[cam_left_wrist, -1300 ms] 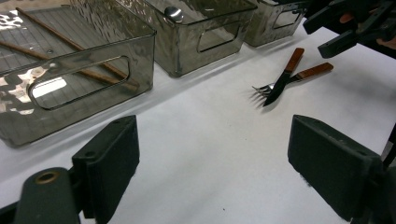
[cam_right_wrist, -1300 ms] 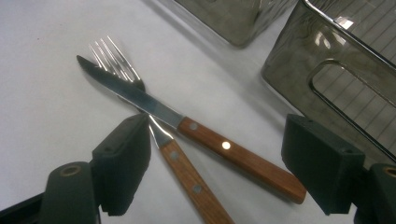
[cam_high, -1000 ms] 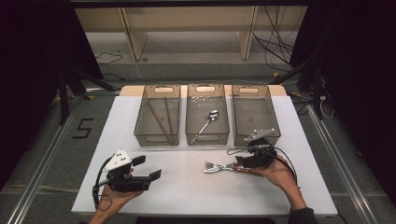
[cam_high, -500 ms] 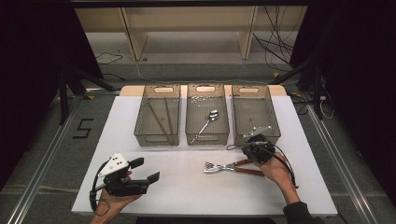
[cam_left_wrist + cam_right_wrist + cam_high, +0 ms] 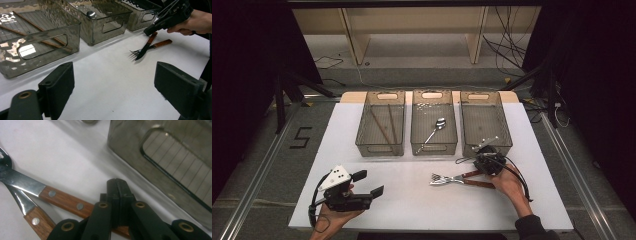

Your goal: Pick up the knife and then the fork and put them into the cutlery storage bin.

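Note:
A knife point(image 5: 447, 178) and a fork point(image 5: 438, 176), both with wooden handles, lie crossed on the white table point(image 5: 412, 205), right of centre. My right gripper point(image 5: 476, 170) is shut and sits right over the knife handle point(image 5: 65, 201). Its jaws are pressed together and I see nothing between them. The fork handle point(image 5: 37, 222) lies beside it. My left gripper point(image 5: 369, 183) is held open above the front left of the table, with nothing between its fingers point(image 5: 60, 82). It faces the knife point(image 5: 145, 47) and the right gripper point(image 5: 148, 32).
Three smoky clear bins stand in a row at the back. The left bin point(image 5: 362, 132) holds two chopsticks point(image 5: 384, 125). The middle bin point(image 5: 416, 135) holds a spoon point(image 5: 434, 130). The right bin point(image 5: 507, 130) stands just behind my right gripper.
The left gripper has drifted slightly toward the table's front edge. The right gripper has shifted a little over the knife and fork handles, which lie as before.

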Demonstrator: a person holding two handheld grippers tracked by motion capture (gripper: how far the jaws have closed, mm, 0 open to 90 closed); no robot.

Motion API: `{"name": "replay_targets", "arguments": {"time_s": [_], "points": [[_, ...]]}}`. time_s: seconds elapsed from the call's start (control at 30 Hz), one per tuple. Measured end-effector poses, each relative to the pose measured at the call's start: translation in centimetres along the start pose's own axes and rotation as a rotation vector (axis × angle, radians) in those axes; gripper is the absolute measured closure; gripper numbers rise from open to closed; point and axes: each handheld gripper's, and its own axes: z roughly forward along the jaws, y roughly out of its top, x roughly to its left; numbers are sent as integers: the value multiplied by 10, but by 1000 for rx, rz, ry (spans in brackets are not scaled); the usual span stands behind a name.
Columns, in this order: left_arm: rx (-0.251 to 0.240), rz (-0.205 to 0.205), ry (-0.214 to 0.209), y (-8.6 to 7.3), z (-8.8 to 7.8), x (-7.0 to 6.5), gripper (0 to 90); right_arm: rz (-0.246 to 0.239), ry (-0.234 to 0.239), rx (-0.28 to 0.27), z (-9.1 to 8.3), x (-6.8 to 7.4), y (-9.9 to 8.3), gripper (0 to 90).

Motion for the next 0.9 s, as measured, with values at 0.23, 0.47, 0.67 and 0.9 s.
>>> {"name": "replay_targets", "arguments": {"time_s": [0.23, 0.47, 0.67, 0.9], "points": [[-9, -4, 2, 0, 1, 1, 161, 11, 17, -1, -4, 1, -8, 900], [-8, -12, 6, -3, 0, 3, 161, 14, 41, 18, -11, 3, -17, 900], [-3, -8, 5, -3, 1, 3, 161, 23, 63, 40, -18, 9, -26, 900], [-2, -13, 2, -3, 2, 4, 161, 15, 100, 66, -29, 19, -40, 900]]}}
